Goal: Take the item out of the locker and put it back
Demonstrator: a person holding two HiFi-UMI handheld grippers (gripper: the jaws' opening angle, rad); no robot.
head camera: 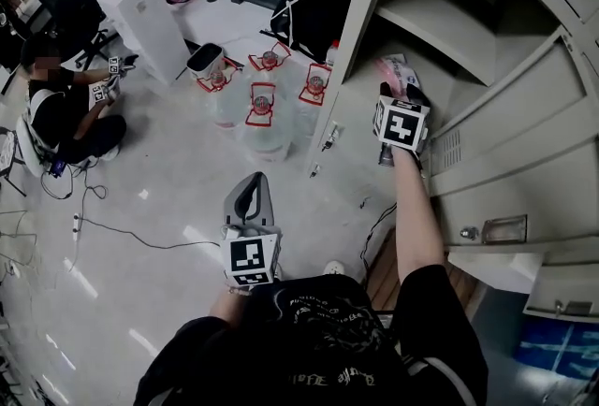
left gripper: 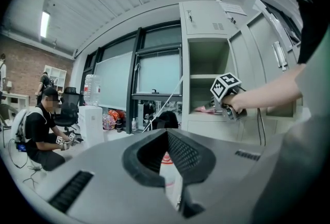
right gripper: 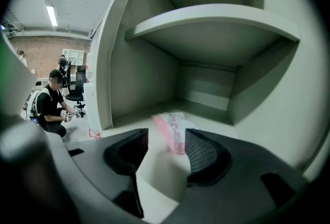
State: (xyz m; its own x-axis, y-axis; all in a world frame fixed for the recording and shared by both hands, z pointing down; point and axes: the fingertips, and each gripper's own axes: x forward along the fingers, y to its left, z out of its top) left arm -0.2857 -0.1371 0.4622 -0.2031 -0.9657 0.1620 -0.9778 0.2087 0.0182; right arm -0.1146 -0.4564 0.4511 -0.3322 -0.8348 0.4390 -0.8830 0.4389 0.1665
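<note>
The right claw [right gripper: 164,138] stands spread inside the locker [right gripper: 147,73], up at one o'clock from the person, and pinches nothing. The pink packet [right gripper: 174,127] lies on the compartment floor, just between the claw's tips. The left claw [head camera: 252,181] hangs pressed together and empty near six o'clock. One pad looks very close to the packet, so drawing back askew could snag it and drag it over the ledge.

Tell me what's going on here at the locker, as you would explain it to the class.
A person holds a gripper in each hand. The right gripper reaches into the open locker. Its jaws are open, with a pink packet lying between them on the compartment's floor, not gripped. The left gripper hangs outside the locker, shut and empty.
</note>
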